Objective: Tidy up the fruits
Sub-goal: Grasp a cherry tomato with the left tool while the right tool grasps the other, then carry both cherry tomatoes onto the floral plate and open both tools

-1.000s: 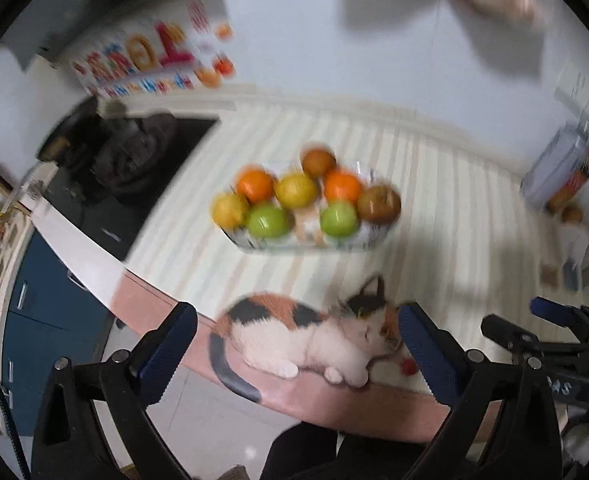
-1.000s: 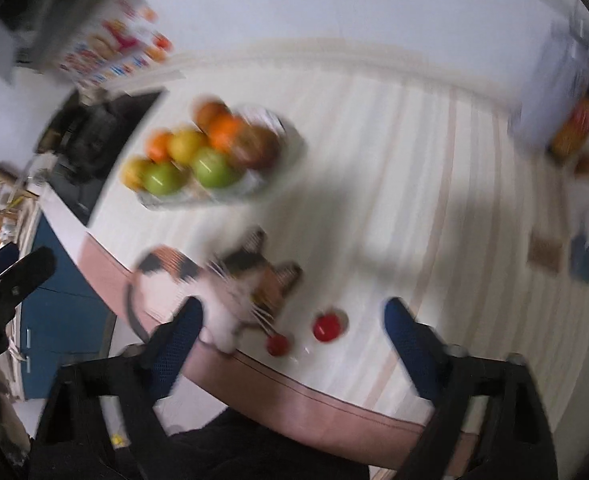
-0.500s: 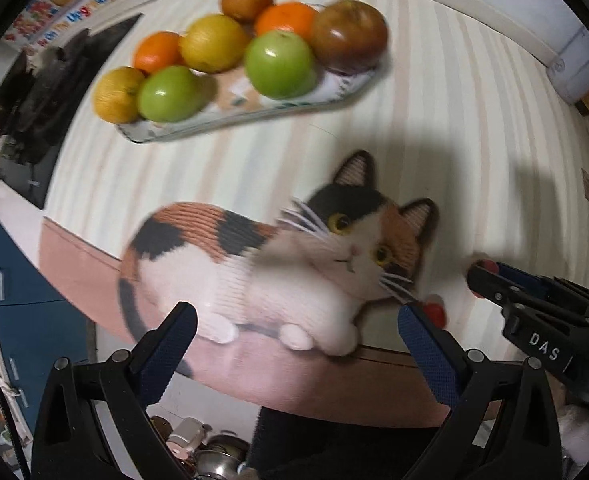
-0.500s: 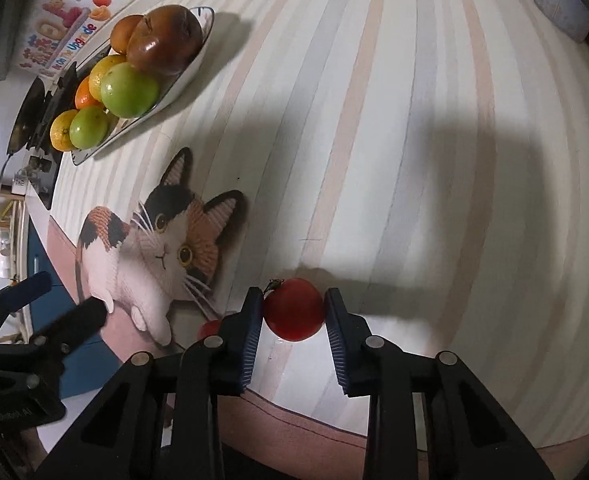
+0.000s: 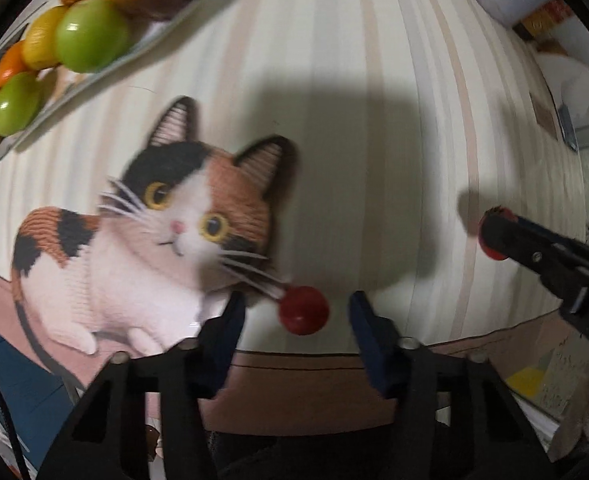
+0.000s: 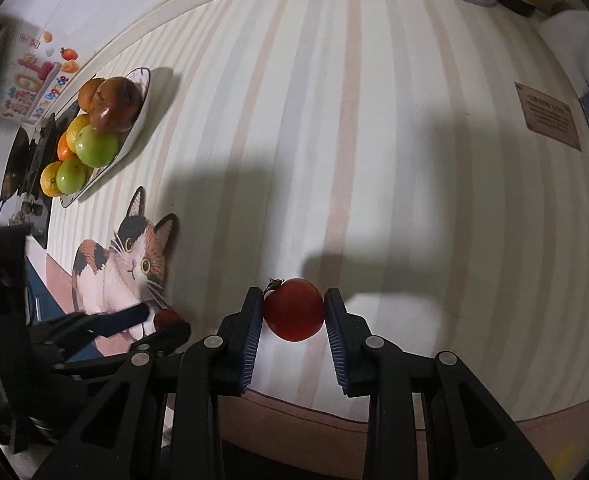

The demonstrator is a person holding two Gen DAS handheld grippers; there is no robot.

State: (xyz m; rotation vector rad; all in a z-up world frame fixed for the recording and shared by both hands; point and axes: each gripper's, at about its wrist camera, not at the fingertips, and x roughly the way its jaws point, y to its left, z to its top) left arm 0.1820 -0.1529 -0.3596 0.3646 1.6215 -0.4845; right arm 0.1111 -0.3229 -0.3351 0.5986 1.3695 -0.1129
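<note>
Two tomatoes: you have one small red tomato (image 6: pixel 293 309) pinched in your right gripper (image 6: pixel 293 312), and a second, smaller tomato (image 5: pixel 303 309) lying on the striped tablecloth (image 5: pixel 354 80) at the cat picture's (image 5: pixel 166 220) whiskers, close to the near table edge.
Right tool: your jaws are closed on the tomato, pads pressing both its sides, stem up at the left pad.
Left tool: your left gripper (image 5: pixel 296 322) points down over the smaller tomato with its jaws closing; the fruit sits between the fingers and neither pad touches it yet.
Fruit plate: the plate (image 6: pixel 144 80) with oranges, green apples and a brown fruit stands well apart, at the far left of the cloth.
Risk, left side: the tomato sits nearer your right finger than your left, so one pad may reach it first and, I judge, push it rolling toward the table edge.
Risk, right side: squeeze harder and the soft skin may split; tilt the tool and it may slip out.
Risk, plate: the pile looks full, so a dropped tomato could roll off.
Change since half a second ago: your left jaws stood wide above the cat picture; now they are lower, narrower and around the tomato. Your right grip looks the same.
</note>
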